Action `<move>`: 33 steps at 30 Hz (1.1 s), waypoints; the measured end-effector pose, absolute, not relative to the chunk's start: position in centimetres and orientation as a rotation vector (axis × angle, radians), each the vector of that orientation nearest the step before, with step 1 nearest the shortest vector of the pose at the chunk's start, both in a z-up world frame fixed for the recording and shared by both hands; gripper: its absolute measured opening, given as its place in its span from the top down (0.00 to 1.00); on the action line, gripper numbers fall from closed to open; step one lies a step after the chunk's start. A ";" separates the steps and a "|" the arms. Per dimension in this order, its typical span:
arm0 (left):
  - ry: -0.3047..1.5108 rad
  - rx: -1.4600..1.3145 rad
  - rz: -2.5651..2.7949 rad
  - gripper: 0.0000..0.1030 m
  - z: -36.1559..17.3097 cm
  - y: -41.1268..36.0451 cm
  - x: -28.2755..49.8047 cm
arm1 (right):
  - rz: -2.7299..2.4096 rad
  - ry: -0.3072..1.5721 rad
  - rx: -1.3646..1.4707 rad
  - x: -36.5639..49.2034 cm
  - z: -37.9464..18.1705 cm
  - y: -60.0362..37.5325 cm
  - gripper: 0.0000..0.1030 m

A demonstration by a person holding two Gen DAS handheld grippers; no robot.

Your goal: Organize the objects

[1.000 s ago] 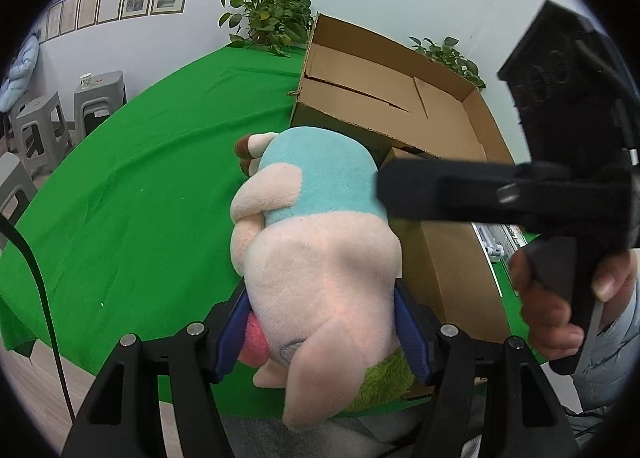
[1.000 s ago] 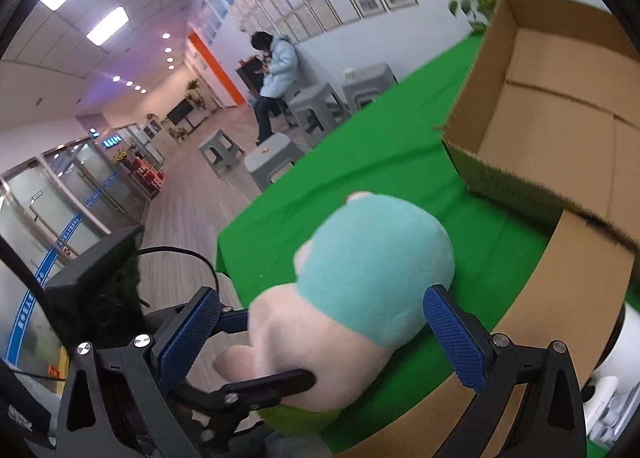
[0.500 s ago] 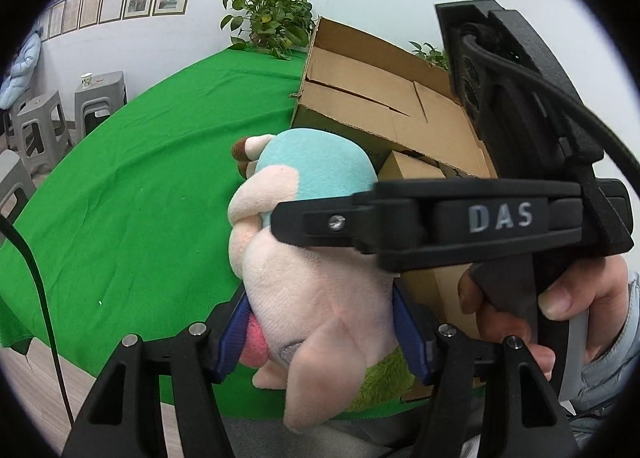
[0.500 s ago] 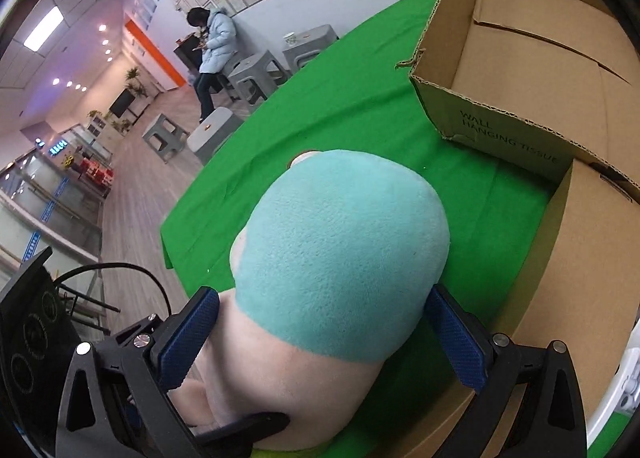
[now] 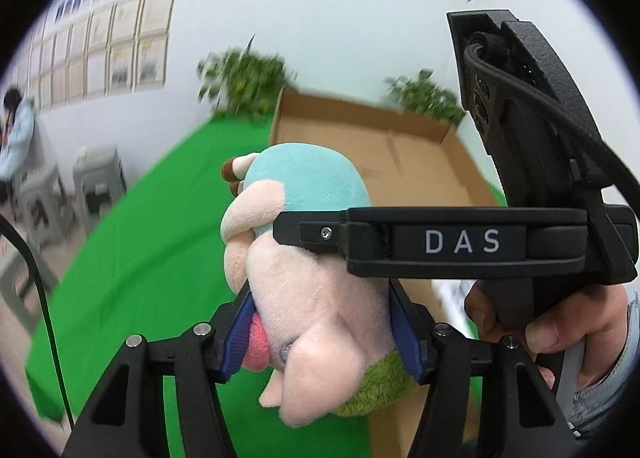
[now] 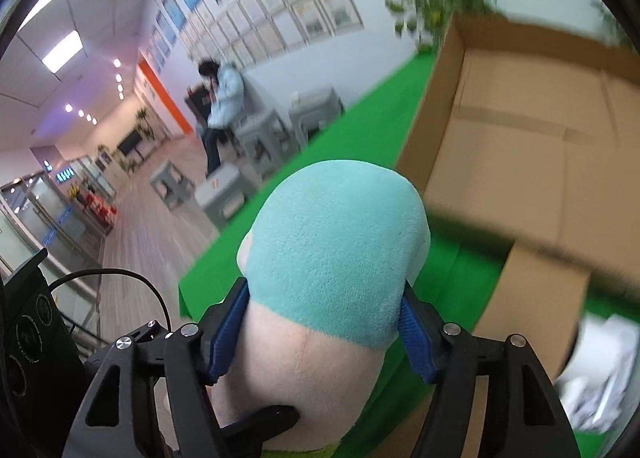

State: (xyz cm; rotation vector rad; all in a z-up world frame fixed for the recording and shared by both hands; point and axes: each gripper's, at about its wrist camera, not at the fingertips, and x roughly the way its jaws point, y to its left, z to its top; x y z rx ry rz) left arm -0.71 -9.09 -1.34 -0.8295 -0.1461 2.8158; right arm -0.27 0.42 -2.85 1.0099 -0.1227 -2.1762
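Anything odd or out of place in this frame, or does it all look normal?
One oddity: both grippers clamp the same plush toy. The left gripper squeezes its pink end; the right gripper, its jaws just closed, pinches the teal end. The open cardboard box beyond looks undamaged.

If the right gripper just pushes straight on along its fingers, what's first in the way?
The plush toy is already clamped in the right gripper, whose jaws have just been closing. Beyond it, likely the green tablecloth beside the open cardboard box; depth is unclear.
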 end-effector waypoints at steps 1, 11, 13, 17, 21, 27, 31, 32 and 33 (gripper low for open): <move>-0.121 -0.785 2.821 0.41 -0.4 -8.6 -1.2 | -2.199 -0.126 0.969 -0.5 -1.2 1.1 0.36; 0.040 -0.512 2.799 0.41 5.5 -4.6 -5.7 | -2.352 -0.171 0.728 -2.7 10.5 9.1 0.35; 0.052 -0.475 2.789 0.41 6.0 -4.2 -6.2 | -2.372 -0.174 0.699 -2.9 12.0 10.2 0.35; 0.070 -0.430 2.774 0.41 6.7 -3.2 -6.6 | -2.403 -0.183 0.661 -3.9 14.3 11.7 0.35; 0.079 -0.400 2.765 0.41 7.0 -3.0 -7.7 | -2.417 -0.182 0.641 -6.0 16.7 12.5 0.34; 0.081 -0.415 2.765 0.41 6.7 -3.3 -9.3 | -2.400 -0.196 0.653 -10.3 17.0 12.8 0.33; 0.055 -0.485 2.757 0.41 5.4 -4.0 -11.3 | -2.380 -0.202 0.714 -14.4 14.2 11.0 0.33; 0.050 -0.505 2.754 0.41 5.0 -4.2 -11.8 | -2.370 -0.205 0.733 -15.2 13.4 10.8 0.33; 0.046 -0.532 2.752 0.41 4.5 -4.4 -12.4 | -2.360 -0.208 0.752 -16.2 12.2 10.3 0.33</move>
